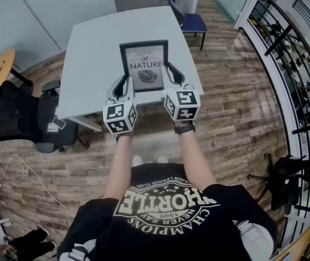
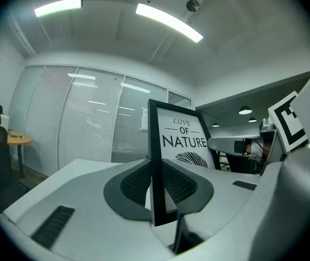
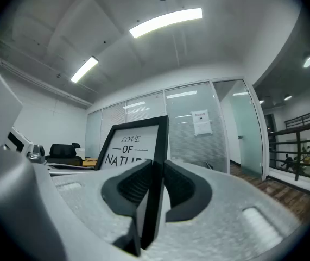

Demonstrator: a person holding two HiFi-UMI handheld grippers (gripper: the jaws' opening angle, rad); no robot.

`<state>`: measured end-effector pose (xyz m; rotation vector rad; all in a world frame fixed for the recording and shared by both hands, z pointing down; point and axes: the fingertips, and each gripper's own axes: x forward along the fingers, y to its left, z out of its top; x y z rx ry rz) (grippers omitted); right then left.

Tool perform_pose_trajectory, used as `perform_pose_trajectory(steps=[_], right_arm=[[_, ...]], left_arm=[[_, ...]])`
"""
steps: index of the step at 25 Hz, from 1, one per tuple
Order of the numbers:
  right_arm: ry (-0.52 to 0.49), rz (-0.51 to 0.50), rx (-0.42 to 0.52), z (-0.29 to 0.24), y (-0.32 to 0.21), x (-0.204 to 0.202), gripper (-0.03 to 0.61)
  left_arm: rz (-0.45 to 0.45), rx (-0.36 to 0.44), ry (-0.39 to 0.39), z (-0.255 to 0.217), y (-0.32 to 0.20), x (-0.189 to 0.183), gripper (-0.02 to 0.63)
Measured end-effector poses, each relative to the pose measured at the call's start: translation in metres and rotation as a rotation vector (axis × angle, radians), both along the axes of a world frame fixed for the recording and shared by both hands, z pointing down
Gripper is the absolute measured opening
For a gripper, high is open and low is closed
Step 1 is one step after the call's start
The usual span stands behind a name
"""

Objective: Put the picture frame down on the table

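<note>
A black picture frame point(image 1: 144, 65) with a white "LOVE OF NATURE" print is held over the near part of the white table point(image 1: 89, 48). My left gripper point(image 1: 125, 86) is shut on the frame's left edge near its bottom corner. My right gripper point(image 1: 171, 78) is shut on its right edge. In the left gripper view the frame point(image 2: 176, 145) stands upright between the jaws point(image 2: 157, 186), print facing right. In the right gripper view the frame point(image 3: 133, 145) rises from between the jaws point(image 3: 155, 186), seen almost edge on. Whether the frame touches the tabletop is hidden.
A blue chair point(image 1: 190, 20) stands at the table's far right corner. A black office chair point(image 1: 19, 116) stands left of the table on the wood floor. A black railing point(image 1: 301, 64) runs along the right. Glass walls with blinds point(image 2: 89, 124) stand behind the table.
</note>
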<state>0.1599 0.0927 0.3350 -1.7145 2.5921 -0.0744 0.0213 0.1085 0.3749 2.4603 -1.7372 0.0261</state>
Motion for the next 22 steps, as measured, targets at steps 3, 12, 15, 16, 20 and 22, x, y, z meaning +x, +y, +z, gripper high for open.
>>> perform_pose_trajectory(steps=[3, 12, 15, 16, 20, 22], right_arm=[[0.006, 0.006, -0.004, 0.003, 0.009, 0.005, 0.064], [-0.021, -0.010, -0.009, 0.019, 0.024, 0.014, 0.064], [-0.021, -0.021, -0.012, 0.021, 0.022, 0.007, 0.064], [-0.021, -0.022, -0.011, 0.020, 0.020, 0.005, 0.064], [-0.024, -0.023, -0.014, 0.019, 0.006, -0.001, 0.064], [-0.023, -0.018, -0.021, 0.023, -0.004, -0.006, 0.064]], left_arm=[[0.005, -0.007, 0.007, 0.003, 0.008, 0.005, 0.067], [-0.014, -0.004, -0.020, 0.015, 0.029, 0.014, 0.067], [-0.024, -0.014, -0.019, 0.018, 0.027, 0.007, 0.067], [-0.025, -0.015, -0.017, 0.017, 0.026, 0.005, 0.067], [-0.024, -0.015, -0.018, 0.015, 0.013, -0.001, 0.067], [-0.020, -0.019, -0.014, 0.019, 0.002, -0.006, 0.067]])
